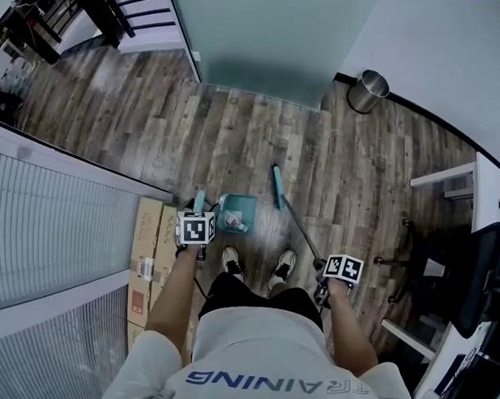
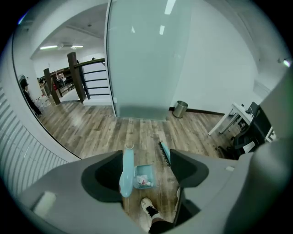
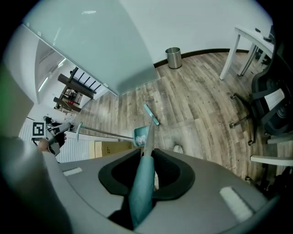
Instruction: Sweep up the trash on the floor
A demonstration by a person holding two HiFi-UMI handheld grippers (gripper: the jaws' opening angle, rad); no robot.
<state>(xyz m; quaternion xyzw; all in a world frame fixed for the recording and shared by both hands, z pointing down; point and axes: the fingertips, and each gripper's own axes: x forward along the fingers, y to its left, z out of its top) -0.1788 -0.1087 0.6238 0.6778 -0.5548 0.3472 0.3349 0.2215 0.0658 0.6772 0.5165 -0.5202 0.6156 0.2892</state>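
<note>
Left gripper view: the left gripper [image 2: 146, 157] gapes, gripping nothing; the dustpan handle [image 2: 127, 169] stands upright in the gap, beside its left jaw. The dustpan [image 1: 241, 206], trash [image 1: 238, 225] inside, sits mid-floor by the shoes [image 1: 231, 262]. The right gripper [image 3: 146, 157] clamps the broom [image 3: 143, 183], its shaft slanting forward to the pan's right.

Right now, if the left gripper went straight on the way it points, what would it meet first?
Probably the dustpan handle, which stands between the left gripper's open jaws, near the left one; past it, the dustpan with trash on the floor. Depth is unclear.
</note>
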